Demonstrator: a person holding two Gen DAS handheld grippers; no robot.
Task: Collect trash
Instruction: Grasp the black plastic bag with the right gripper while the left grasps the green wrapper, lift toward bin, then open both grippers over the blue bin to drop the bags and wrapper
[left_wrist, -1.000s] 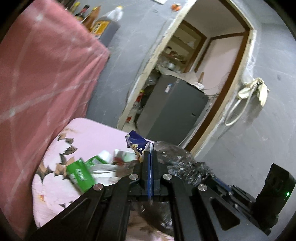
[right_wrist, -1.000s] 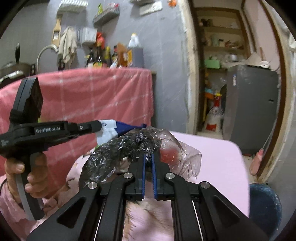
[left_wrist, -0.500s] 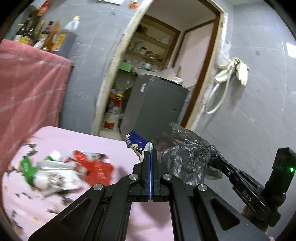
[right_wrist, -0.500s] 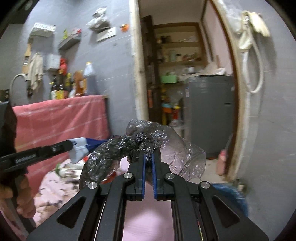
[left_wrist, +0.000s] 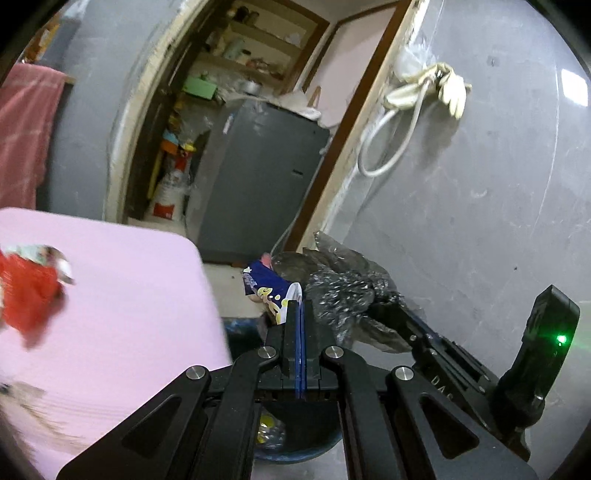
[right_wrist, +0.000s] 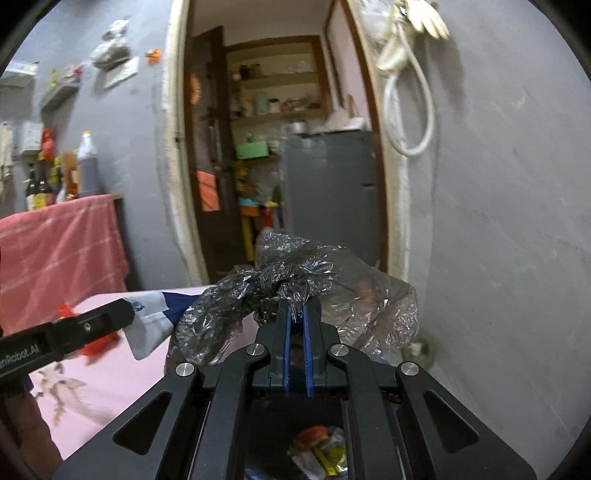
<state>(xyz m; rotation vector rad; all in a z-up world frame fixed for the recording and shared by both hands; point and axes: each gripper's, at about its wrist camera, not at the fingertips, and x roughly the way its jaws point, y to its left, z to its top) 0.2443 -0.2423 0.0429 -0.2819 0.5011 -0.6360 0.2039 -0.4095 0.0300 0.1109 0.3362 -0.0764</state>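
Both hands have swung off the pink tabletop (left_wrist: 110, 280) toward the doorway. The left hand-held gripper (left_wrist: 297, 295) stays clamped on a blue wrapper (left_wrist: 266, 288), the right hand-held gripper (right_wrist: 295, 306) on a crumpled plastic bag (right_wrist: 295, 273), both now above the blue bin (left_wrist: 295, 452).

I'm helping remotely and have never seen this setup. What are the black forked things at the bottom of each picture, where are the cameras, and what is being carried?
There is no robot arm: a person holds a handheld two-finger gripper in each hand, with a fisheye camera on each looking along its fingers. In the left view, the left gripper is shut on a blue snack wrapper. In the right view, the right gripper is shut on a crumpled plastic bag. Each gripper also shows in the other's picture. A red wrapper lies on the pink table. Below the grippers sits a blue bin already holding trash.
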